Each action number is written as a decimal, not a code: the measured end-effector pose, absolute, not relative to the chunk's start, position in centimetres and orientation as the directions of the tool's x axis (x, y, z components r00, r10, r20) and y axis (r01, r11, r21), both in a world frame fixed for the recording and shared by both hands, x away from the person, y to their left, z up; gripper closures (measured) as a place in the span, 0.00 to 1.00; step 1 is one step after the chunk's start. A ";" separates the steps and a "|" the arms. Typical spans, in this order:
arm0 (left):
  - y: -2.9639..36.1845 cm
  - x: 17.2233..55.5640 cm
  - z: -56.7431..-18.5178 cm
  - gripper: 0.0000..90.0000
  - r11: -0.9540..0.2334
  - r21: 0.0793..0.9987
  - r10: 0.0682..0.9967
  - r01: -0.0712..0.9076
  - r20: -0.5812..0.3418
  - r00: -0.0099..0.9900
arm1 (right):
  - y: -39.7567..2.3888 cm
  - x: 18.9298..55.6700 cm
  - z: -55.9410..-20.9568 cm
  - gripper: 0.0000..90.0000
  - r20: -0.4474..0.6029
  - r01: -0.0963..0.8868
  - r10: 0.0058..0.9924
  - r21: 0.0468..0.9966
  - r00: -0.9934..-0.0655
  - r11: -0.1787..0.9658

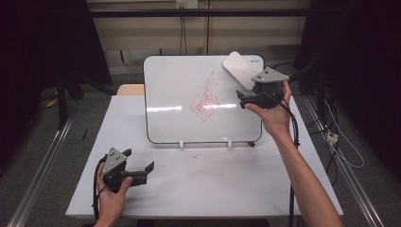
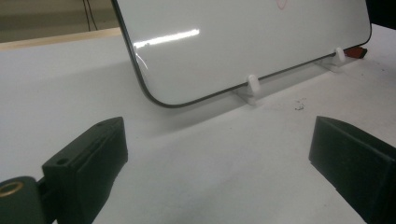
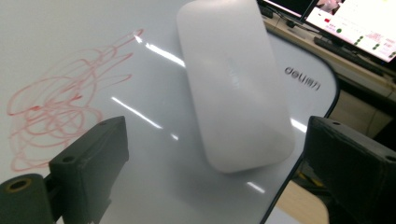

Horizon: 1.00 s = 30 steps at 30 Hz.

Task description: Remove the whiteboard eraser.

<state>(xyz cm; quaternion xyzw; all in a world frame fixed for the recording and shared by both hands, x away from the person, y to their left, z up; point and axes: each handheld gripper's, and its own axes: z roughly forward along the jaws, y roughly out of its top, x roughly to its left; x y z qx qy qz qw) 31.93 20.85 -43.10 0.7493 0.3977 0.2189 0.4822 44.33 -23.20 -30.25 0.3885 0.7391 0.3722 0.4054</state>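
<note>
Since the whiteboard (image 1: 175, 101) leans back on two small white clips (image 2: 252, 87) at its foot, its face is tilted toward the person and easy to reach from above, and the white eraser (image 1: 239, 68) clings flat to its upper right corner, presumably by magnet. That eraser lies just ahead of the right gripper (image 1: 242, 99): in the right gripper view it sits between and beyond the two black jaws, which stand wide apart with nothing pressed between them. To that gripper's left, on the board, is the red scribble (image 1: 206, 98) (the likely thing to be wiped off), so the eraser is parked close to the marks it would serve.

The right hand (image 1: 272, 113) is raised off the table, forearm stretched forward and up, wrist bent so that the gripper points across the board face toward the eraser's lower end; my reading is that it is lining up for a grasp, not yet touching.

The left gripper (image 1: 149, 171) rests low near the front of the white table (image 1: 213, 189), well short of the board's lower edge, jaws wide open and empty, aimed at the board's bottom corner. The left hand (image 1: 111, 194) holds it level, idle, perhaps ready to steady the board.
</note>
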 end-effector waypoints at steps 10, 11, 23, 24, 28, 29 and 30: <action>20.8 31.6 -43.5 0.05 -0.238 0.889 0.796 0.390 -0.051 0.603 | -22.5 47.9 -29.0 0.19 -0.395 0.273 0.835 0.815 -0.383 0.510; 20.8 31.6 -43.5 0.05 -0.241 0.889 0.793 0.389 -0.051 0.608 | -22.4 48.1 -28.8 0.19 -0.402 0.278 0.832 0.809 -0.382 0.519; 20.9 31.6 -43.4 0.05 -0.232 0.891 0.791 0.389 -0.060 0.609 | -21.1 49.9 -28.6 0.26 -0.485 0.286 0.785 0.746 -0.385 0.601; 20.9 31.7 -43.5 0.05 -0.231 0.891 0.791 0.391 -0.062 0.609 | -21.0 49.9 -28.6 0.26 -0.487 0.288 0.785 0.744 -0.383 0.603; 20.9 31.7 -43.5 0.05 -0.239 0.890 0.790 0.389 -0.055 0.611 | -21.0 50.2 -29.0 0.29 -0.499 0.296 0.777 0.731 -0.383 0.615; 20.9 31.7 -43.5 0.05 -0.238 0.891 0.789 0.388 -0.056 0.612 | -21.0 50.3 -29.1 0.29 -0.500 0.299 0.778 0.730 -0.381 0.615; 20.9 31.7 -43.4 0.05 -0.236 0.891 0.788 0.388 -0.058 0.613 | -20.9 50.4 -29.2 0.30 -0.499 0.300 0.779 0.730 -0.381 0.614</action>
